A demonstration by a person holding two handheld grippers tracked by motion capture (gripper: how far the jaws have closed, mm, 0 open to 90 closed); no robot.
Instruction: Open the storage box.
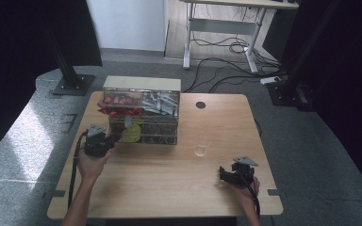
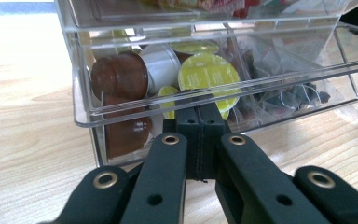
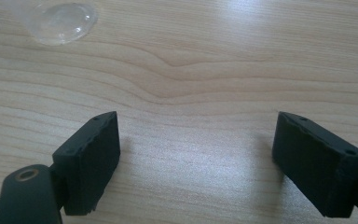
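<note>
A clear plastic drawer organizer (image 1: 141, 115) stands at the back left of the wooden table (image 1: 169, 188). Its lower drawer (image 2: 270, 100) holds coffee capsules: a brown one (image 2: 121, 74), a white one (image 2: 161, 63) and a yellow-green lidded one (image 2: 209, 74), with dark tea bags (image 2: 289, 95) to the right. My left gripper (image 2: 200, 109) is shut, its tips right at the drawer's clear front wall, nothing seen between the jaws. In the high view the left gripper (image 1: 115, 138) meets the organizer's lower left front. My right gripper (image 3: 196, 154) rests open over bare wood, also in the high view (image 1: 222, 174).
A clear glass (image 1: 201, 145) lies on the table between the organizer and my right gripper, its base at the upper left of the right gripper view (image 3: 60, 21). Upper drawers hold red packets (image 1: 118, 101) and silver sachets (image 1: 160, 102). A cable hole (image 1: 200, 104) sits at the back.
</note>
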